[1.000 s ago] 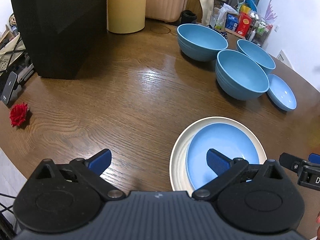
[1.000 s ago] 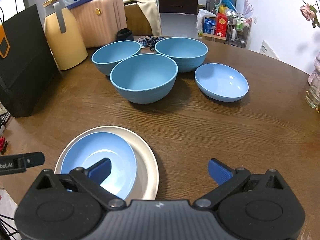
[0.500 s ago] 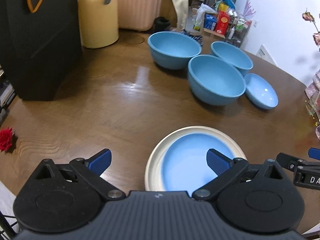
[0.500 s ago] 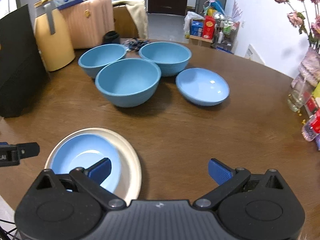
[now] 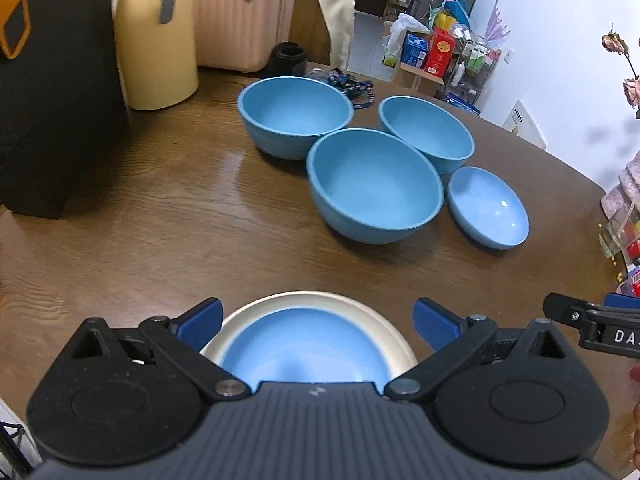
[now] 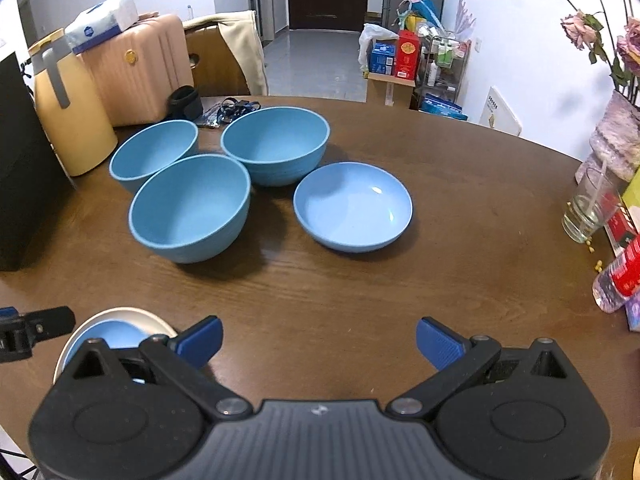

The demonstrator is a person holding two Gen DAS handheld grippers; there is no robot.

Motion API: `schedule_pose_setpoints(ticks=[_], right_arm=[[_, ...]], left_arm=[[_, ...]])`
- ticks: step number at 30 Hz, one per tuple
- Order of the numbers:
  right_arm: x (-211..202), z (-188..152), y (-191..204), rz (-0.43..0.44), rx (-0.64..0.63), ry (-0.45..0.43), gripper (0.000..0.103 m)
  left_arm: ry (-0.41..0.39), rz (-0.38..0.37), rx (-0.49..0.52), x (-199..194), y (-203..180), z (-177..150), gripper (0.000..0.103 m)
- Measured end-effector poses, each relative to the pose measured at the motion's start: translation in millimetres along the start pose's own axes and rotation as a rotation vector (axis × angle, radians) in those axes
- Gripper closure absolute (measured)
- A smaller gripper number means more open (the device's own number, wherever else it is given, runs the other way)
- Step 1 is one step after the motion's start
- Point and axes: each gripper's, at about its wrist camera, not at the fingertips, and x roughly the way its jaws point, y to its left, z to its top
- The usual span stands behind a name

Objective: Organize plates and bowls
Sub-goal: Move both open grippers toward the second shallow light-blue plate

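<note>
Three deep blue bowls cluster mid-table: a near bowl [image 5: 376, 192] [image 6: 190, 208], a left bowl [image 5: 295, 116] [image 6: 154, 154] and a far bowl [image 5: 426, 132] [image 6: 275, 144]. To their right lies a shallow light-blue plate [image 5: 489, 207] [image 6: 353, 205]. At the near edge a light-blue plate [image 5: 306, 348] [image 6: 106, 336] rests on a cream plate [image 5: 308, 300] [image 6: 124, 314]. My left gripper [image 5: 318, 322] is open, straddling that stack from above. My right gripper [image 6: 318, 340] is open over bare wood, right of the stack.
A black bag [image 5: 48, 92], a yellow jug [image 5: 156, 36] and a pink suitcase [image 5: 240, 16] line the table's far left. A glass [image 6: 590, 210], a vase of dried flowers [image 6: 616, 140] and a bottle [image 6: 618, 280] stand at the right edge.
Both grippers have drawn back and swung right; the plate stack has slid to the bottom of each view. The bowls and plates have not moved. Both grippers stay open.
</note>
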Motion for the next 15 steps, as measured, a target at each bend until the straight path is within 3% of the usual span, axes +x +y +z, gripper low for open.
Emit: schedule_pose_setpoints(ticks=[15], right_arm=[[46.2,53.5,-58.3,0.016,-0.027,-0.008,0.0]], left_arm=[[0.034,-0.016,0.012,40.1,-84.4,24.5,0.0]])
